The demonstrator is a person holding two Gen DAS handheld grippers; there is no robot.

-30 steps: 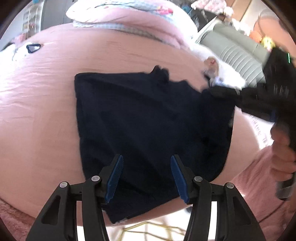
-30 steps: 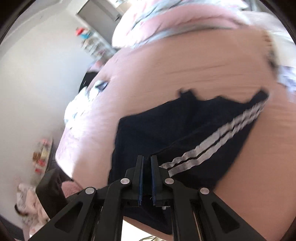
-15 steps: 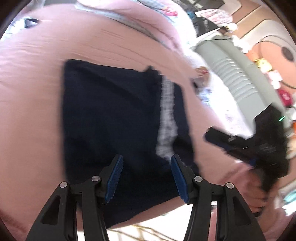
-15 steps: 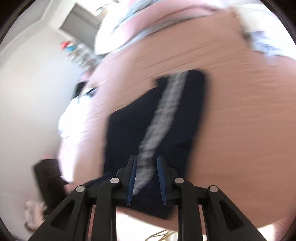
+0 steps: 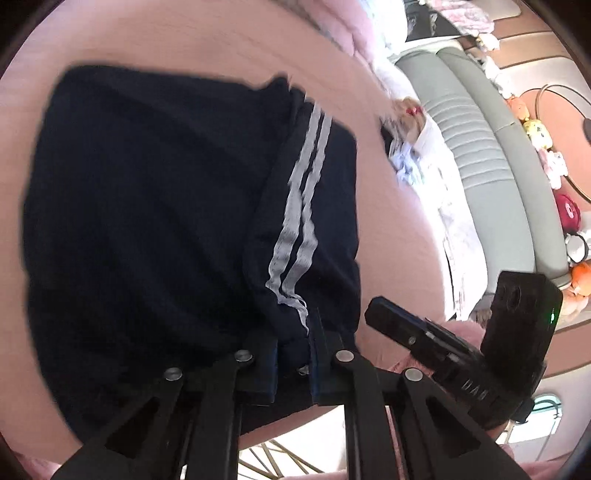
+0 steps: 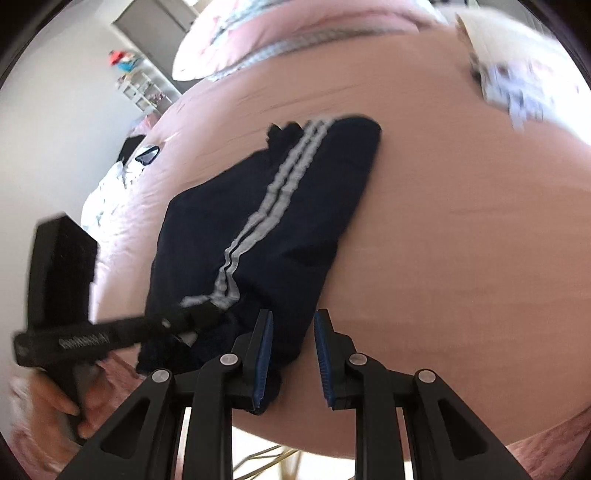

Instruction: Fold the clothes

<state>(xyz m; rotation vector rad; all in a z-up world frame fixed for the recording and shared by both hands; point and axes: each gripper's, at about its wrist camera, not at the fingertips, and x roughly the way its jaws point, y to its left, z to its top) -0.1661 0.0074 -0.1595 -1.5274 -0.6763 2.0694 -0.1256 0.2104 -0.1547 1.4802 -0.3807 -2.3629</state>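
Observation:
A dark navy garment with two white stripes lies on the pink bed sheet, its striped side folded over the rest. My left gripper is at the near edge, its jaws closing with the fabric by the stripe's end pinched between the pads. In the right wrist view the left gripper bites that same corner of the garment. My right gripper stands slightly open just over the near right edge, its pads not pressing on cloth. The right gripper hovers beside the garment's corner.
A grey-green sofa with plush toys runs along the bed's far right. A white patterned cloth and a pink pillow lie farther up the sheet. A hand holds the left tool.
The right gripper carried the striped flap over the garment, let it go and opened a little. The left gripper moved in and closed on the near edge.

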